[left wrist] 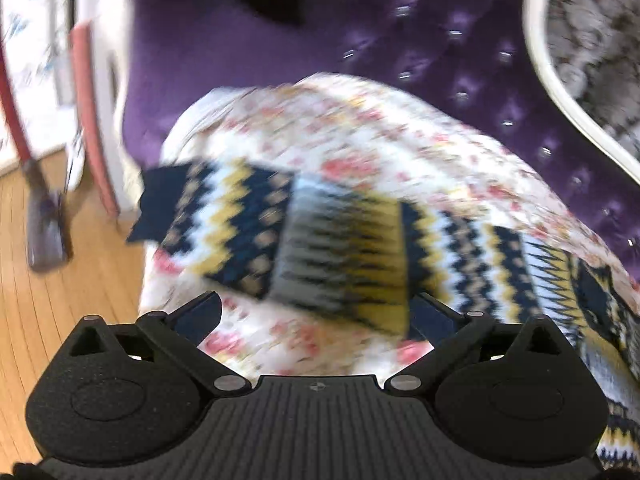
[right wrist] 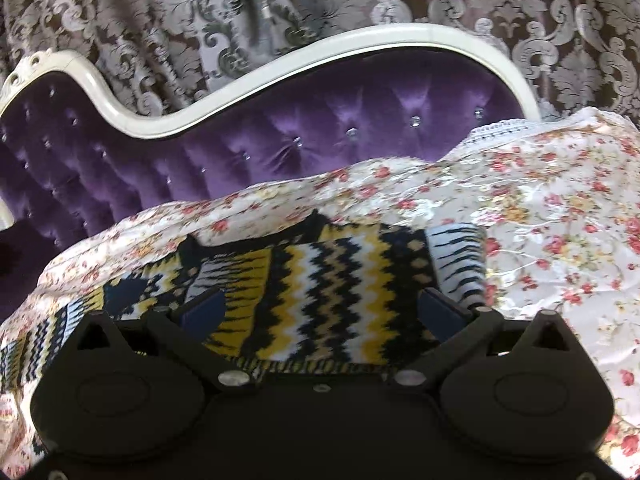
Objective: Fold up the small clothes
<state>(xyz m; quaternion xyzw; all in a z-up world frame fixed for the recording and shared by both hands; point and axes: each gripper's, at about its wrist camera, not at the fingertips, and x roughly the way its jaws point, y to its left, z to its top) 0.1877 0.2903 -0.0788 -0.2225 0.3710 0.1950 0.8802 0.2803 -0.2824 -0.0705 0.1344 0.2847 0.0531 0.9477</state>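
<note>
navy, yellow and white zigzag knit garment (right wrist: 320, 292) lies on the floral sheet (right wrist: 540, 220); left gripper (left wrist: 316, 316) and right gripper (right wrist: 320, 308) gape empty. folds, seemingly loose, may spring open.

Home living room, tufted purple velvet sofa (right wrist: 280, 136) with white frame, damask curtains (right wrist: 160, 12), wooden floor (left wrist: 60, 300)
</note>
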